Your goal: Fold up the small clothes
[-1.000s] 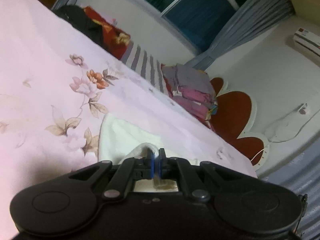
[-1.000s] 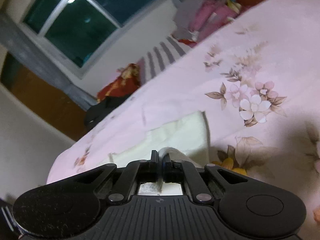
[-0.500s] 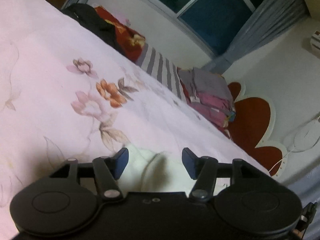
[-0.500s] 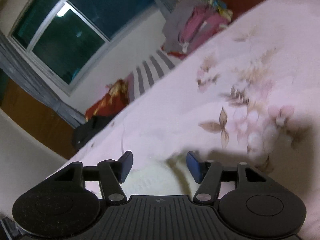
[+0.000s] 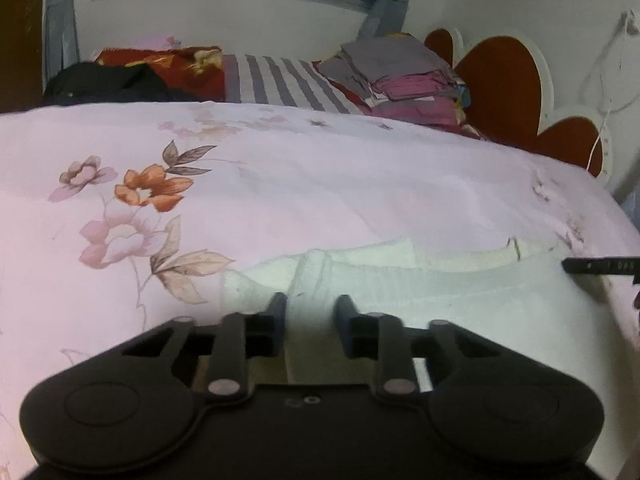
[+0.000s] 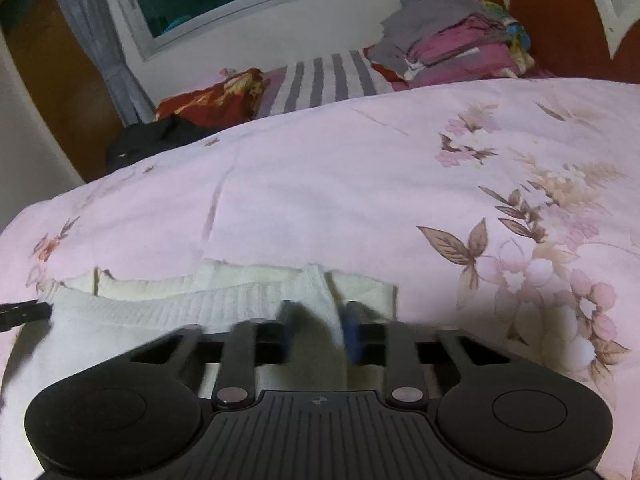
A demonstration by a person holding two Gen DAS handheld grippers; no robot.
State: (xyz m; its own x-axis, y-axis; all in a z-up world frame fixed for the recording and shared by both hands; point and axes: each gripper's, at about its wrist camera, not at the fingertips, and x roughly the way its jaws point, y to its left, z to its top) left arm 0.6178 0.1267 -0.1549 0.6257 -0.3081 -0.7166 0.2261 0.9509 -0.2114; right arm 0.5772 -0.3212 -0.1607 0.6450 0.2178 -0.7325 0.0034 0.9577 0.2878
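A small white knitted garment [image 5: 400, 280] lies flat on the pink floral bedspread [image 5: 280, 184], its ribbed edge toward the far side. My left gripper [image 5: 310, 312] is open, low over the garment's left part, a ridge of cloth between its fingers. The garment also shows in the right wrist view [image 6: 180, 304]. My right gripper [image 6: 320, 320] is open over the garment's right end, with a fold of cloth between its blurred fingers. Each gripper's tip shows at the other view's edge.
A stack of folded clothes [image 5: 404, 80] sits at the far right by the red headboard [image 5: 500, 80]. A striped pillow [image 5: 280, 84], a red floral cloth [image 5: 160, 68] and dark clothes [image 5: 108, 84] lie along the far side under the window.
Both grippers were shut on the garment's edge a second ago. They have opened, let go of it, and levelled out low over the now flat garment.
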